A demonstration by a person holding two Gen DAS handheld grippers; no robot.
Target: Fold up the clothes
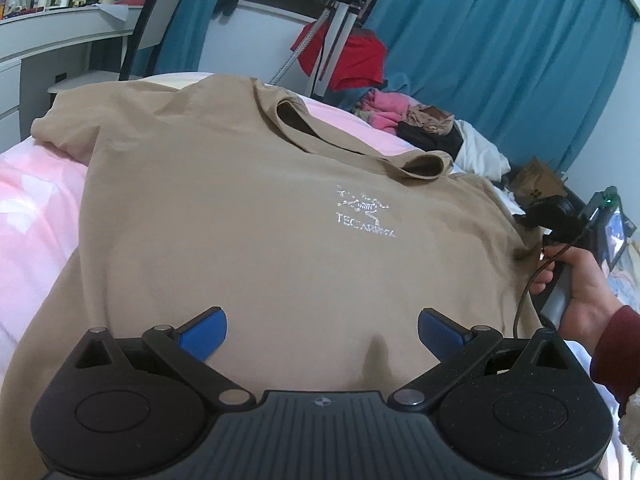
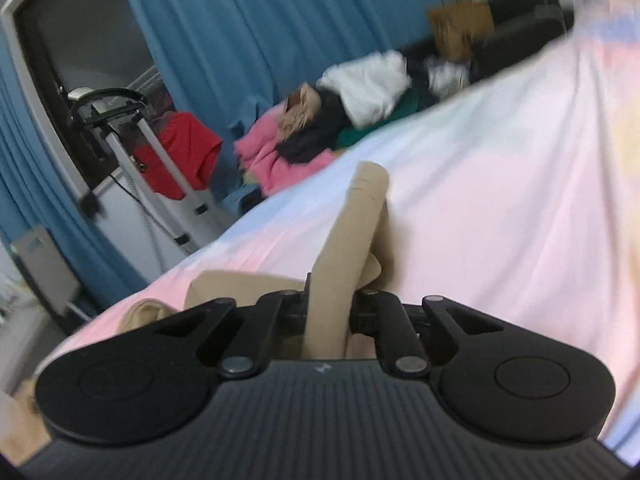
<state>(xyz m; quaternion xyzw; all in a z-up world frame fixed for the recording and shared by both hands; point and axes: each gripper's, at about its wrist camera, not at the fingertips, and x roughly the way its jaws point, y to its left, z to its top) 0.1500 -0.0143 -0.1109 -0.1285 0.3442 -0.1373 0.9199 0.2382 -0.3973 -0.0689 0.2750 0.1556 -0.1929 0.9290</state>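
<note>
Pinched between the pressed-together jaws of the right gripper [image 2: 329, 300], a fold of the tan T-shirt [image 1: 248, 216] stood up, likely gripped for folding inward. It lay spread, logo up, on the pink bed sheet [image 2: 500, 200] (unfolded clothes [image 2: 340, 120] piled beyond). Over its hem, the left gripper [image 1: 322, 332] hovered with jaws spread, empty.

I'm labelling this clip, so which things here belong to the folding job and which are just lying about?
Part of the job:
tan T-shirt, spread on the bed
right tongs, shut on a fold of it
left tongs, open above it

Lying about:
pile of clothes
red garment
blue curtains
chair
cardboard box
</note>
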